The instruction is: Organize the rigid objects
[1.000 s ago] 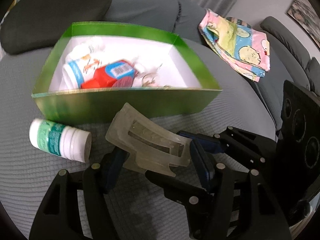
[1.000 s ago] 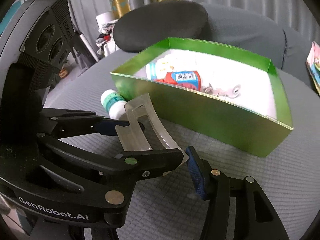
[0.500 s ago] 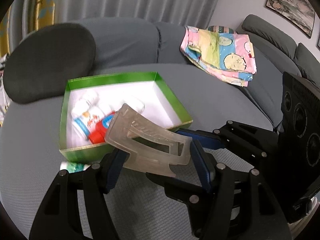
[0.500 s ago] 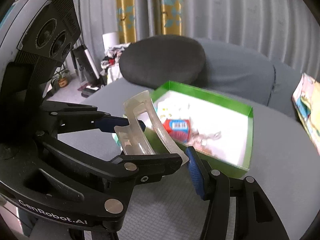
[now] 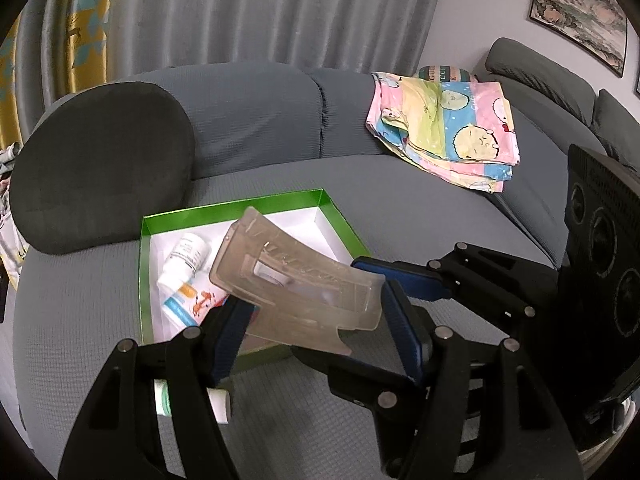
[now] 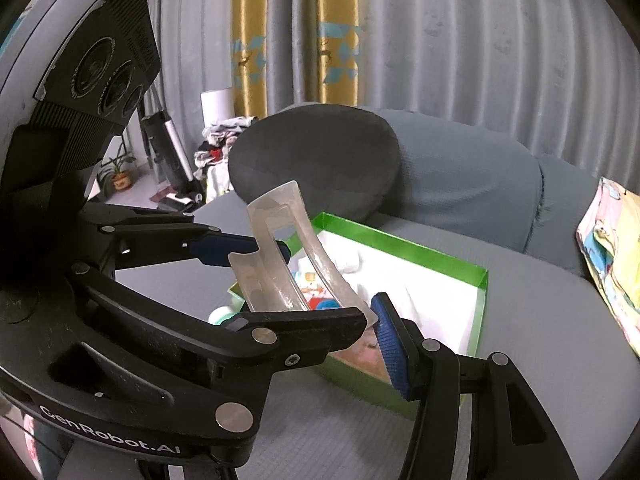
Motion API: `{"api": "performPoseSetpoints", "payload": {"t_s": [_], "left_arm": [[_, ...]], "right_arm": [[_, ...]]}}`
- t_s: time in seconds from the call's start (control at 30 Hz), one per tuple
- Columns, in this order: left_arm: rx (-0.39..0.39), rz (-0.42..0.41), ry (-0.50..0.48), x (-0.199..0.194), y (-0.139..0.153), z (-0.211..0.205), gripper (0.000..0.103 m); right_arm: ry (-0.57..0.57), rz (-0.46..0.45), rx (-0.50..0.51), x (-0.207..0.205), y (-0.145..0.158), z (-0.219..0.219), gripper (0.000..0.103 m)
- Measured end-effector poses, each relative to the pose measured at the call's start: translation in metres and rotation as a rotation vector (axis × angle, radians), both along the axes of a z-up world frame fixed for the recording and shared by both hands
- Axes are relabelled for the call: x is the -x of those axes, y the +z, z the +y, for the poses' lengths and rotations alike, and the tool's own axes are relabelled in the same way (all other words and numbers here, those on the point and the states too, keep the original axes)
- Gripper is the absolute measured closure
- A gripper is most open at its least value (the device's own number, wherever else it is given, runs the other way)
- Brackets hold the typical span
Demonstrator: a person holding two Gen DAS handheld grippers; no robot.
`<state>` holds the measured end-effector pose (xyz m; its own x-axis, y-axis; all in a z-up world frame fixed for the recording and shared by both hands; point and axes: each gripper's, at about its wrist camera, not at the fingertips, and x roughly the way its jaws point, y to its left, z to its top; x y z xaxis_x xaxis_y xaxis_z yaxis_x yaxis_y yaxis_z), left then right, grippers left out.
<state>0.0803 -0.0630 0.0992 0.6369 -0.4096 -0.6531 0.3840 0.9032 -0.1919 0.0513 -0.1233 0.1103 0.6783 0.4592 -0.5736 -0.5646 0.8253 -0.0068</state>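
A translucent curved plastic piece [image 5: 296, 284] hangs above the near edge of a green box [image 5: 328, 204] on the grey sofa seat. My left gripper [image 5: 312, 320] is shut on it, blue pads pressing its two sides. My right gripper [image 6: 370, 316] is shut on the piece's lower end [image 6: 280, 280]; one of its fingers [image 5: 404, 278] comes in from the right in the left wrist view. The box holds a white bottle [image 5: 186, 258], a printed tube [image 5: 188, 300] and other small items. Outside the box lies a white bottle with a green label [image 5: 218, 400], half hidden behind my left finger.
A dark round cushion [image 5: 104, 164] leans on the backrest behind the box. A folded colourful cloth [image 5: 448, 120] lies on the sofa at the right. Grey curtains hang behind. Beyond the sofa's left end, clutter stands on the floor [image 6: 172, 176].
Both grippers have risen together with the plastic piece between them. The box and the loose bottle now lie farther below, and the cameras have tipped up toward the backrest and curtains.
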Motion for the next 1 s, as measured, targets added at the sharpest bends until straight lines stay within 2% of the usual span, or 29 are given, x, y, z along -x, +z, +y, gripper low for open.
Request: {"api": "performPoseSetpoints", "payload": {"t_s": [0.47, 1.0], "left_arm": [[-0.001, 0.053, 0.004, -0.045, -0.017, -0.003, 0.038], [-0.001, 0.118, -0.001, -0.075, -0.044, -0.012, 0.038]], "right_arm": [[-0.008, 0.045, -0.006, -0.031, -0.015, -0.005, 0.046], [-0.021, 0.113, -0.011, -0.060, -0.042, -0.011, 0.046]]}}
